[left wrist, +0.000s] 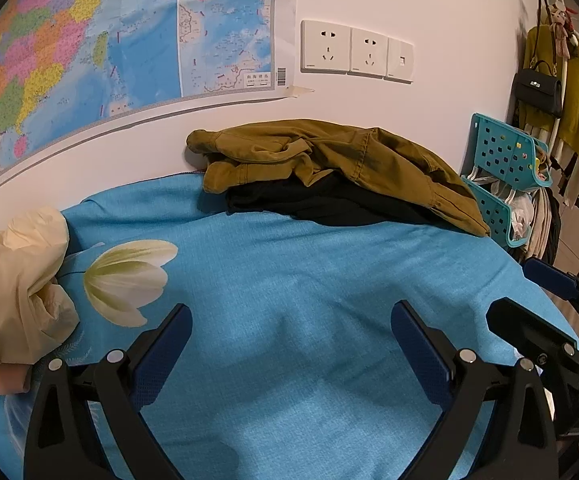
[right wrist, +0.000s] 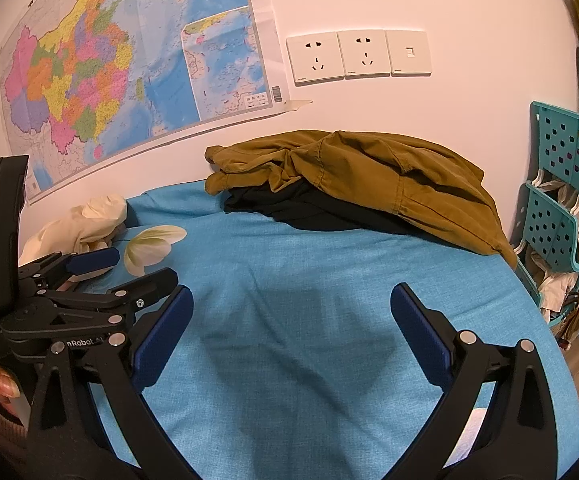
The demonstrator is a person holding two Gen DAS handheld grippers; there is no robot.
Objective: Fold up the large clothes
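A crumpled olive-brown garment (left wrist: pixel 349 152) (right wrist: pixel 369 172) lies on top of a black garment (left wrist: pixel 329 204) (right wrist: pixel 309 208) at the far end of the blue cloth-covered surface (left wrist: pixel 289 260) (right wrist: pixel 309 264), against the wall. My left gripper (left wrist: pixel 291 312) hovers open over bare blue cloth, well short of the pile and holding nothing. My right gripper (right wrist: pixel 291 292) is open too, also above bare cloth. Each shows in the other's view: the right gripper (left wrist: pixel 509 288) at the right edge, the left gripper (right wrist: pixel 145 264) at the left. The two sit side by side.
A cream crumpled bundle (left wrist: pixel 17 280) (right wrist: pixel 89 220) sits at the left by a printed white flower (left wrist: pixel 129 280). A teal perforated rack (left wrist: pixel 505 160) (right wrist: pixel 561 168), hanging clothes and a black handbag (left wrist: pixel 537 92) stand to the right. Wall sockets (left wrist: pixel 353 50) and a map (left wrist: pixel 89 40) are behind.
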